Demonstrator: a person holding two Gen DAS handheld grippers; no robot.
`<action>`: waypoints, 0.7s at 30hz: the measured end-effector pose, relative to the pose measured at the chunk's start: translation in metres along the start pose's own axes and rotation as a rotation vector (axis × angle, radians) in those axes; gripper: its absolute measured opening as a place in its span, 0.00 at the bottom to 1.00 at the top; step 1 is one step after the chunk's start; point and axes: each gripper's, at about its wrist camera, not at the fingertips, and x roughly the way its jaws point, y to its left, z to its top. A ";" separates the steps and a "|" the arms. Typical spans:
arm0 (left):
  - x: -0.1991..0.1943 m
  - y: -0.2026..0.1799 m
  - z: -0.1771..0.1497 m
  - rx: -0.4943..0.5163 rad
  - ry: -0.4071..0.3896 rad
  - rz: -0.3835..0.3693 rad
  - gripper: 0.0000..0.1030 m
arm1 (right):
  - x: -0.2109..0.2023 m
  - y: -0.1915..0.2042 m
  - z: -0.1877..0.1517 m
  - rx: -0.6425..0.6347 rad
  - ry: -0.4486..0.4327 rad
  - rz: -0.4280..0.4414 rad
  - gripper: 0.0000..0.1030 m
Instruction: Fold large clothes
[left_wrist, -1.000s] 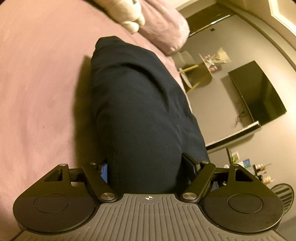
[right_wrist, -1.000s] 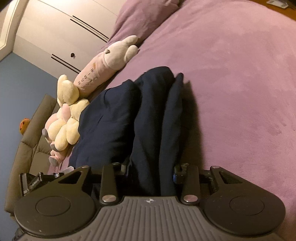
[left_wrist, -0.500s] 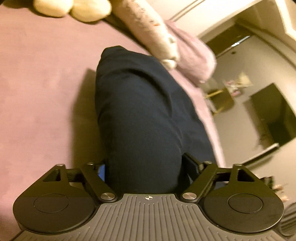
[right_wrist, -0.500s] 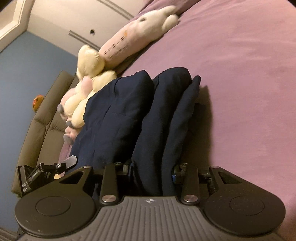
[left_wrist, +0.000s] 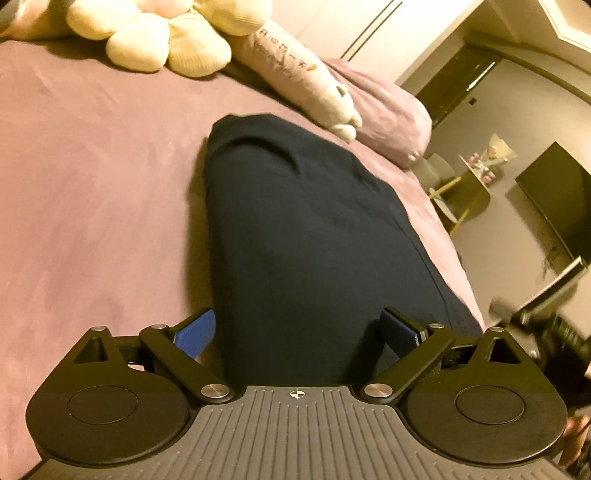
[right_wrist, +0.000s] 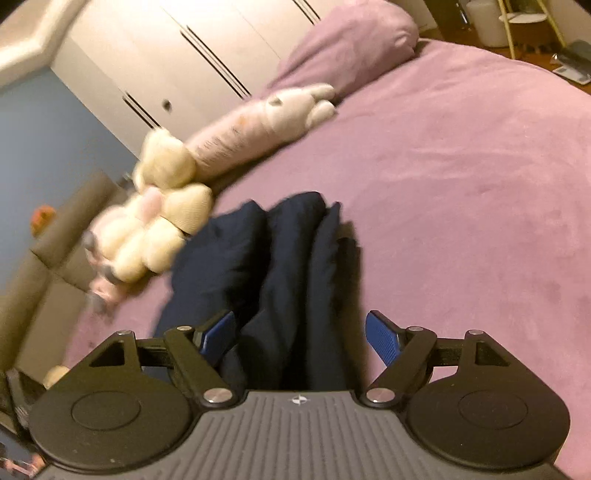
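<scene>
While folded, navy garment (left_wrist: 310, 236) lies lengthwise | pointing toward pillow (left_wrist: 388, 122)

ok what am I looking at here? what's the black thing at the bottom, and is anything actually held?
There is no robot. A person holds a pair of hand-held tongs in each hand, and each pair carries a fisheye camera looking forward along its two fingers. The black ribbed shape at the bottom is the tool's own body.

One picture is from the left tongs, the other from the right tongs.

A folded dark navy garment lies on a purple bed. Plush toys and a pillow sit at the far end.

The garment runs between the blue pads of both tongs, but both look spread open, so nothing seems gripped.
</scene>
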 end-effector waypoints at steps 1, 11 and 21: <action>-0.006 -0.002 -0.008 0.010 0.009 0.003 0.97 | -0.008 0.007 -0.005 -0.014 -0.020 0.020 0.76; 0.032 -0.026 -0.047 0.173 0.087 0.255 0.97 | 0.007 0.088 -0.039 -0.358 0.043 -0.106 0.39; -0.021 0.023 -0.022 0.040 0.122 0.268 0.96 | 0.010 0.075 -0.051 -0.396 0.085 -0.227 0.47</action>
